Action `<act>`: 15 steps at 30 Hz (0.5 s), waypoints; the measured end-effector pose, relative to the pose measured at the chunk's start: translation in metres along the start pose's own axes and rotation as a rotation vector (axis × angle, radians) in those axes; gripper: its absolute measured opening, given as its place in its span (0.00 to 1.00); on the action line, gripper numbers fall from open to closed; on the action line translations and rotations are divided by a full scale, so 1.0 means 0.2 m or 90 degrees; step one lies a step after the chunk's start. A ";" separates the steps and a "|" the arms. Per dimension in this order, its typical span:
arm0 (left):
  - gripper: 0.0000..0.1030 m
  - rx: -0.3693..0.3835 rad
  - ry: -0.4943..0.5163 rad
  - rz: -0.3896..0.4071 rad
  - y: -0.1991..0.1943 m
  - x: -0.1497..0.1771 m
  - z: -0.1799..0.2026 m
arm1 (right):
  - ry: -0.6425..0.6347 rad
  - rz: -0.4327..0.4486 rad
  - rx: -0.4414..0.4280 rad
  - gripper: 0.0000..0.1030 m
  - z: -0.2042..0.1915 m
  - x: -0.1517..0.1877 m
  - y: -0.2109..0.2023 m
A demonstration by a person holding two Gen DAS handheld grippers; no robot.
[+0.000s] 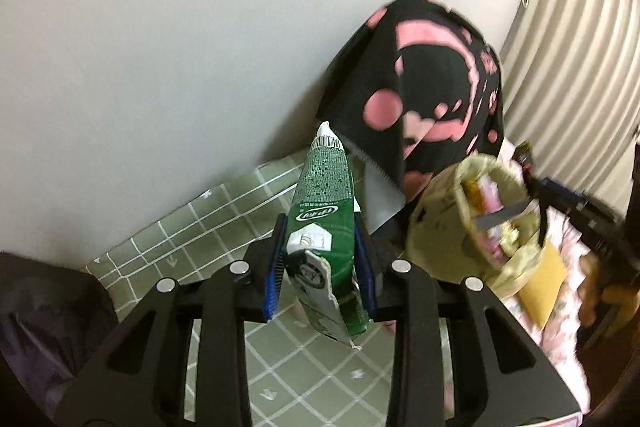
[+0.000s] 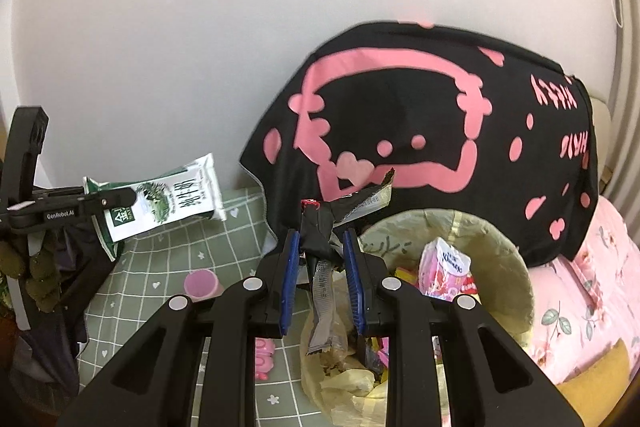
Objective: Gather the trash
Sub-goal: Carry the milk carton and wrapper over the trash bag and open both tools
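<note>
Fisheye view from the left wrist: the left gripper (image 1: 320, 251) has its blue pads pressed against both sides of a green snack packet (image 1: 326, 223), which stands up between them with its torn lower end hanging down toward the camera. Below lies a green checked mat (image 1: 168, 239). Behind the packet, black fabric with pink shapes (image 1: 424, 79) is draped against a pale wall (image 1: 180, 47). To the right, blurred, is a trash bin lined with a yellowish bag (image 1: 444, 195), wrappers showing inside. Pleated curtains (image 1: 576, 39) hang at far right.

Fisheye view from the right wrist: the right gripper (image 2: 322, 257) is partly closed on a crumpled black and silver wrapper (image 2: 318, 231), one strip of which hangs down between the jaws. The trash bin (image 2: 508, 267) sits directly below and just right of the jaws, holding a pink tissue pack (image 2: 444, 267) and other wrappers. At left, the left gripper (image 2: 120, 201) holds the green packet (image 2: 168, 199) in the air above the mat (image 2: 168, 255). A small pink cup (image 2: 200, 285) rests on the mat. Pink floral bedding (image 2: 592, 287) lies at right.
</note>
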State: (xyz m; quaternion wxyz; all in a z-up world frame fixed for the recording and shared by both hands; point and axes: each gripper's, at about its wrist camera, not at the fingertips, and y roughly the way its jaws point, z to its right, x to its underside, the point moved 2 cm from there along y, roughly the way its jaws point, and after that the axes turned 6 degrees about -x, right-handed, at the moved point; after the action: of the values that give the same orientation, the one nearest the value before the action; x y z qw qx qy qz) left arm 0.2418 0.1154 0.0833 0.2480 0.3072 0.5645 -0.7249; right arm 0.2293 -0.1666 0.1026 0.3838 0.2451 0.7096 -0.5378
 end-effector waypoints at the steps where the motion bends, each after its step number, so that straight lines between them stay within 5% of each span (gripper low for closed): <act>1: 0.28 0.005 -0.003 0.004 -0.02 -0.01 0.02 | -0.007 0.007 -0.002 0.21 -0.01 -0.01 -0.03; 9: 0.28 0.033 0.033 0.032 -0.15 -0.05 0.39 | -0.019 0.047 0.028 0.21 0.03 -0.04 -0.26; 15: 0.28 0.102 0.061 0.032 -0.13 -0.04 0.67 | -0.003 0.061 0.066 0.21 0.16 0.01 -0.41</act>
State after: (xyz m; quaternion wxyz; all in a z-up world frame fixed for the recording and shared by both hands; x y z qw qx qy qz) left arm 0.2077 -0.0083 0.1297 0.2130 0.3744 0.5080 -0.7459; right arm 0.1747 -0.2213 0.1443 0.3976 0.2973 0.6674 -0.5552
